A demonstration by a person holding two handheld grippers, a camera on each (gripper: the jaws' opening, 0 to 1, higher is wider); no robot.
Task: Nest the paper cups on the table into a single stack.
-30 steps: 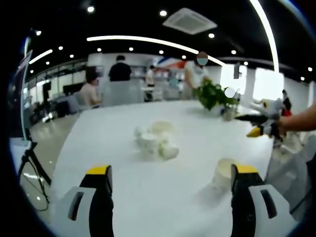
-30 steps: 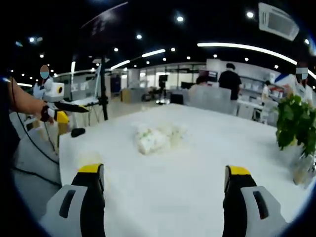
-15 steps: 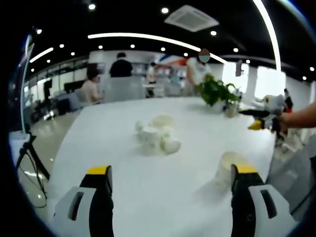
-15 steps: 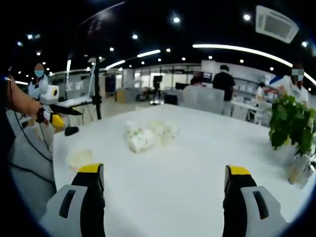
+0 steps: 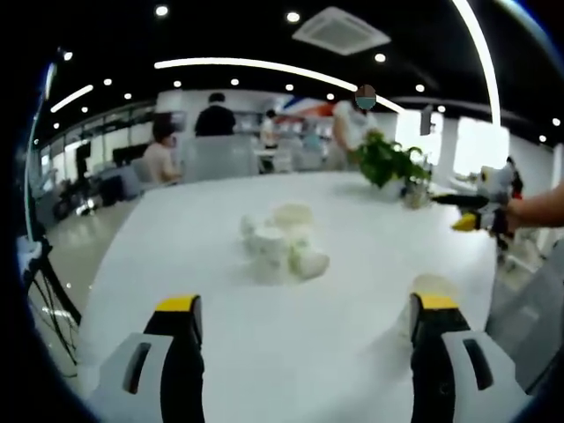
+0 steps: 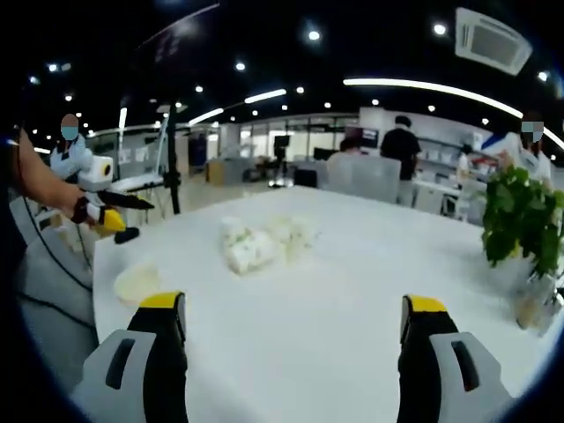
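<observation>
Plant [image 6: 527, 220] nearest right gripper [image 6: 295, 339]

Big open office with a dark ceiling [image 5: 220, 26], spot lights and long curved light strips [image 6: 432, 86]. White table [image 5: 194, 229], potted plant [image 6: 524, 220], ceiling AC vent [image 5: 339, 31], bright windows [image 5: 476, 150], people standing at the back.
</observation>
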